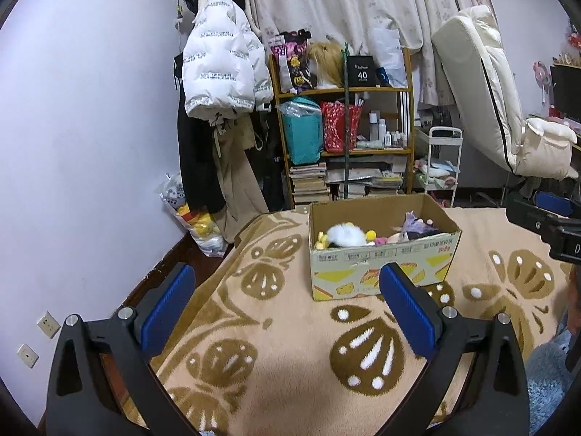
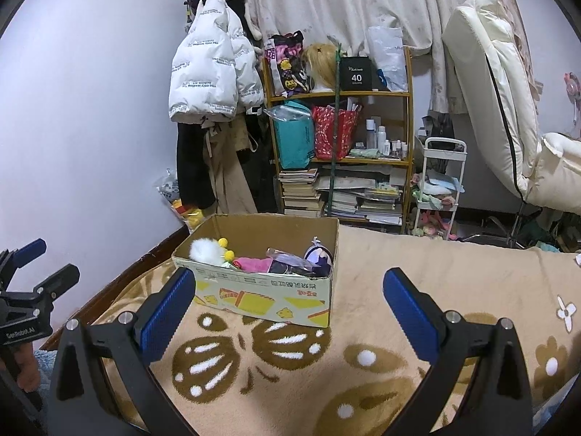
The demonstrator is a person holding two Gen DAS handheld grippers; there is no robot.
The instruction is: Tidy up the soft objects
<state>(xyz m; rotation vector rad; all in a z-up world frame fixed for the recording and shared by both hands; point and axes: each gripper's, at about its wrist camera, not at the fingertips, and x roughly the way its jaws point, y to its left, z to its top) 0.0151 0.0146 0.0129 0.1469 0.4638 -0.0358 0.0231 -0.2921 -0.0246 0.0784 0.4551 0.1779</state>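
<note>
Nearest in the left wrist view, the left gripper (image 1: 287,298) hangs over the blanket (image 1: 290,356) with its 2 blue-padded fingers (image 1: 169,309) spread wide and nothing between them. The right gripper (image 2: 290,301) is likewise released, its 2 fingers (image 2: 410,309) apart and empty above the same tan blanket with brown butterfly shapes. Each gripper shows at the edge of the other's view: the right one at the far right of the left view, the left one at the far left of the right view.

Just beyond the fingertips, a cardboard box (image 1: 381,265) sits on the blanket, open at the top. Inside it lie the soft toys: a white fluffy toy (image 1: 345,236) with yellow pompoms at the left end, a pink piece (image 2: 254,263) in the middle, and a purple plush (image 1: 414,223) toward the right end. All are inside the box, below its rim.

Behind the box, past the blanket's edge, stands a wooden shelf (image 1: 408,116) holding bags, bottles and stacked books. To its left a white puffer jacket (image 1: 218,69) hangs against the wall. A white cart (image 2: 441,185) stands to the right of the shelf, with a cream chair (image 2: 501,109) beyond it and curtains (image 1: 345,0) at the back.
</note>
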